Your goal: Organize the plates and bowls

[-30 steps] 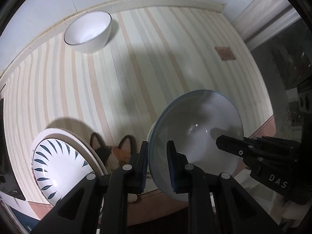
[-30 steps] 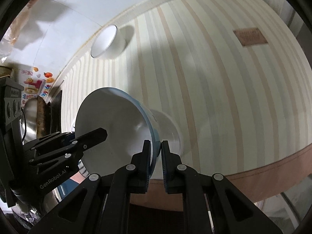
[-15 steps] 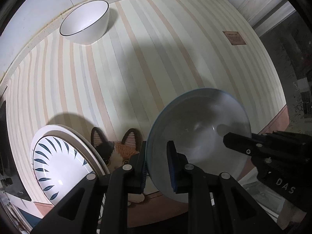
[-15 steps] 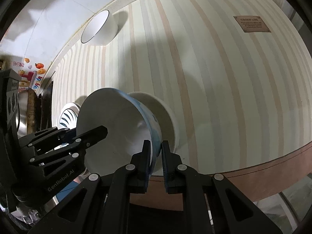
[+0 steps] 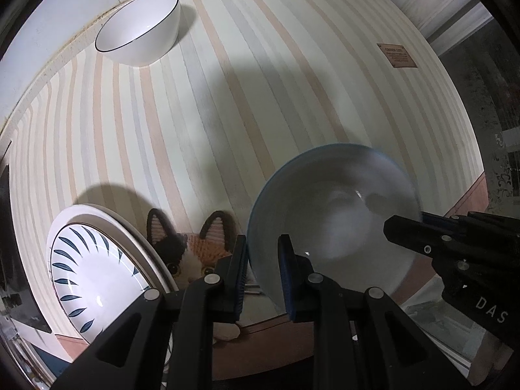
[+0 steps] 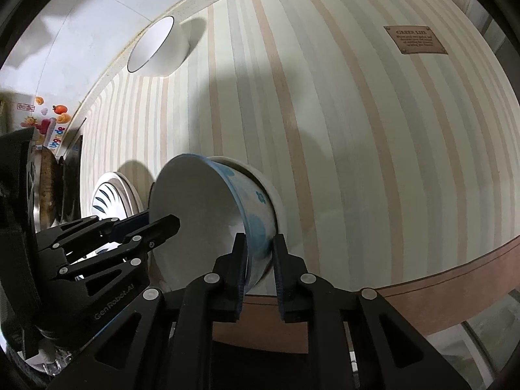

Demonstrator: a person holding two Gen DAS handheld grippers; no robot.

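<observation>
A blue-patterned bowl [image 5: 331,221] [image 6: 208,214] sits nested in a white bowl [image 6: 276,191] on the striped mat near its front edge. My left gripper [image 5: 261,266] straddles its near rim, jaws a little apart. My right gripper [image 6: 258,260] straddles the opposite rim, jaws slightly parted, and shows at the right of the left wrist view [image 5: 422,227]. A white bowl with a dark rim [image 5: 139,29] [image 6: 156,45] stands at the mat's far left. A leaf-patterned plate [image 5: 94,269] [image 6: 110,198] lies at the near left.
A cat-shaped coaster [image 5: 191,247] lies between the plate and the blue bowl. The striped mat [image 5: 260,91] carries a brown label [image 6: 414,39] at far right. A wall runs behind. Dark pans [image 6: 55,188] stand left of the mat.
The blue bowl came down into the white bowl on the mat. Both grippers' jaws have widened slightly around its rim.
</observation>
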